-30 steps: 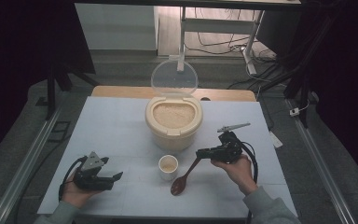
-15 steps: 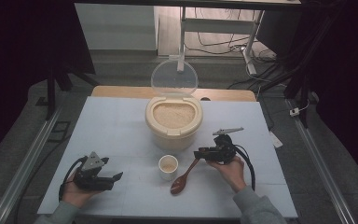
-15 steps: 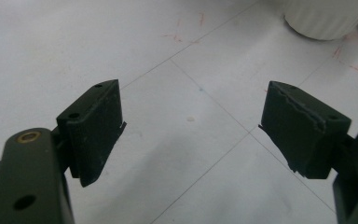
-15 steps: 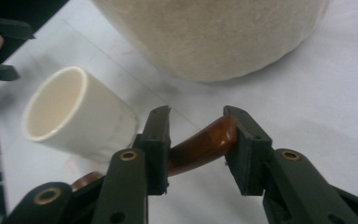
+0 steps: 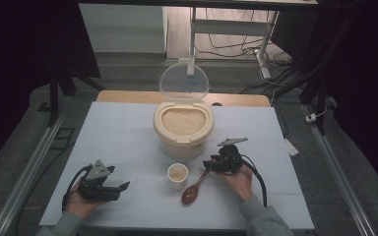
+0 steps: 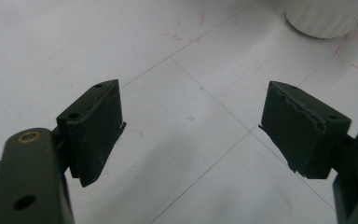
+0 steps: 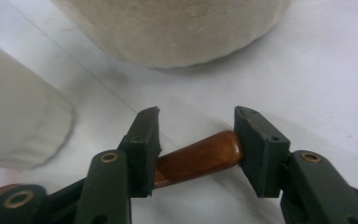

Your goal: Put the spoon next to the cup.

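- Right gripper (image 5: 211, 164) sits low at the surface (image 5: 128, 137), lower than a second ago; its jaws have just been opening.
- The brown wooden spoon (image 5: 193, 191) now lies on the surface, bowl towards the person, handle running up to the right gripper. In the right gripper view the handle end (image 7: 200, 156) is between the fingers (image 7: 144, 140), which stand apart and look released rather than clamped.
- Reading: the spoon has been set down; this looks like the release step of a scooping round.
- Small white cup (image 5: 177, 175), holding pale grains, stands just left of the spoon, in front of the round cream rice container (image 5: 183, 129), whose clear lid (image 5: 183, 82) is tipped up.
- Left gripper (image 5: 109, 189) rests at the near left of the surface, fingers (image 6: 95, 128) spread wide, nothing between them; unchanged.
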### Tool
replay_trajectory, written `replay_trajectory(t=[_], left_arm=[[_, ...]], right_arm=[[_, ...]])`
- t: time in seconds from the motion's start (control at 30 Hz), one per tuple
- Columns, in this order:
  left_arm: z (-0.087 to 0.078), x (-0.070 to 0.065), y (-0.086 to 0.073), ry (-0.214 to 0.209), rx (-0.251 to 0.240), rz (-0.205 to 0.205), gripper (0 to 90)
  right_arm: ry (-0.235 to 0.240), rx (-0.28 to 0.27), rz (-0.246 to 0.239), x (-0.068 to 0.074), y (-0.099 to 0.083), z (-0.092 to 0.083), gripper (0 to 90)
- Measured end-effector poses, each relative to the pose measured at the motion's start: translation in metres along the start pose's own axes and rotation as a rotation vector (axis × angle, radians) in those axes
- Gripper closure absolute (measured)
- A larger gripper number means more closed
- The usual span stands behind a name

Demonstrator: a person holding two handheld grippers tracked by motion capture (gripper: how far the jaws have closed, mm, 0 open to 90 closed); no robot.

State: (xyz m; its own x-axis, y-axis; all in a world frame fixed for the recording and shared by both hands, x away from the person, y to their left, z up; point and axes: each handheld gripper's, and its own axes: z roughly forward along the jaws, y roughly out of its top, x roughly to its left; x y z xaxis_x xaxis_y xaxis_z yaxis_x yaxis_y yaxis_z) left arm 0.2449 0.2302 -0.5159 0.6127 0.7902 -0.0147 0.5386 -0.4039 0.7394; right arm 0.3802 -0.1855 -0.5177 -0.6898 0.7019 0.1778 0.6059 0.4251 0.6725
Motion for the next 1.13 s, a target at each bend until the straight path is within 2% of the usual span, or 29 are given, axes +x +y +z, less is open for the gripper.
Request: replay_trajectory(t=[0.07,0.17,0.23,0.33,0.37,0.4,0.43,0.5,0.53,0.6,0.7,0.77,0.87,1.0,1.13], left_arm=[[0.000,0.000,0.000,0.000,0.001,-0.001,20.1],[0.000,0.000,0.000,0.001,0.001,0.000,20.1],[0.000,0.000,0.000,0.000,-0.001,-0.001,20.1],[-0.001,0.000,0.000,0.000,-0.004,-0.001,20.1],[-0.001,0.000,0.000,0.000,-0.004,-0.001,20.1],[-0.001,0.000,0.000,0.000,-0.004,-0.002,20.1],[-0.001,0.000,0.000,-0.001,-0.005,-0.002,20.1],[-0.001,0.000,0.000,-0.001,-0.005,0.000,20.1],[-0.001,-0.001,0.000,-0.001,-0.005,0.000,20.1],[-0.001,-0.001,0.001,-0.001,-0.005,0.001,20.1],[-0.001,-0.001,0.001,-0.001,-0.005,-0.001,20.1],[-0.001,-0.001,0.001,-0.002,-0.007,-0.001,20.1],[0.000,-0.002,0.001,-0.001,-0.008,-0.002,20.1],[-0.001,-0.002,0.002,-0.002,-0.011,-0.001,20.1],[-0.001,-0.001,0.002,-0.002,-0.016,-0.001,20.0]], right_arm=[[-0.024,0.002,-0.012,0.001,0.000,0.000,48.0],[-0.030,-0.007,-0.009,0.000,-0.001,0.000,47.2],[-0.049,-0.044,-0.009,-0.001,-0.001,-0.006,45.4],[-0.042,-0.091,-0.015,-0.001,-0.003,-0.018,45.1],[-0.042,-0.091,-0.015,-0.001,-0.003,-0.018,45.1],[-0.044,-0.117,-0.037,0.000,-0.007,-0.030,45.3],[-0.044,-0.117,-0.037,0.000,-0.007,-0.030,45.3],[-0.041,-0.152,-0.068,-0.001,-0.018,-0.049,45.6],[-0.041,-0.152,-0.068,-0.001,-0.018,-0.049,45.6],[-0.033,-0.186,-0.084,-0.003,-0.030,-0.065,45.6],[-0.042,-0.191,-0.105,-0.003,-0.036,-0.073,45.5],[-0.037,-0.205,-0.155,-0.002,-0.047,-0.087,45.2],[-0.022,-0.217,-0.175,-0.001,-0.054,-0.097,44.6],[-0.013,-0.227,-0.172,-0.005,-0.063,-0.107,44.6],[-0.003,-0.229,-0.169,-0.008,-0.067,-0.109,44.7]])
